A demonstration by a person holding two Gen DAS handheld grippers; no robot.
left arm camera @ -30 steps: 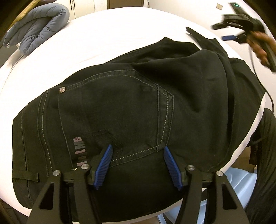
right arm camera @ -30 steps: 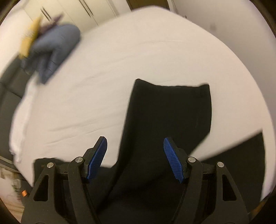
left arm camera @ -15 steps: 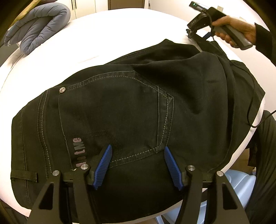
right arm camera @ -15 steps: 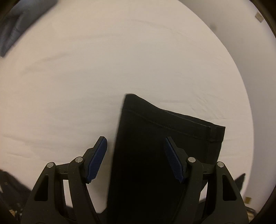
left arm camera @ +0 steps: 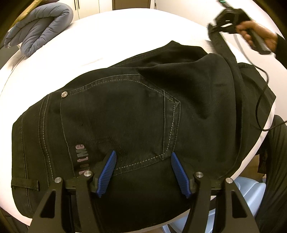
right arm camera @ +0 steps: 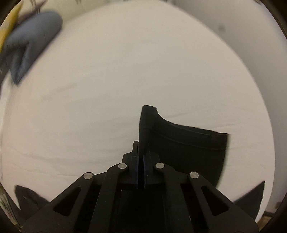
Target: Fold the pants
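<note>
Black jeans (left arm camera: 136, 114) lie on a white bed, back pocket and waistband toward me in the left wrist view. My left gripper (left arm camera: 143, 172) is open, its blue pads (left arm camera: 107, 168) just above the seat of the jeans, holding nothing. My right gripper (right arm camera: 141, 157) is shut on the hem corner of a trouser leg (right arm camera: 188, 148) and lifts it off the sheet. In the left wrist view the right gripper (left arm camera: 231, 16) shows at the far right with the leg (left arm camera: 222, 46) hanging from it.
A folded grey-blue quilted jacket (left arm camera: 39, 28) lies at the bed's far left corner; it also shows in the right wrist view (right arm camera: 26, 48). A light blue tub (left arm camera: 247, 200) stands below the bed's right edge. White sheet (right arm camera: 125, 71) spreads beyond the leg.
My right gripper has closed on the leg hem and raised it. The left gripper has stayed open over the jeans' seat.
</note>
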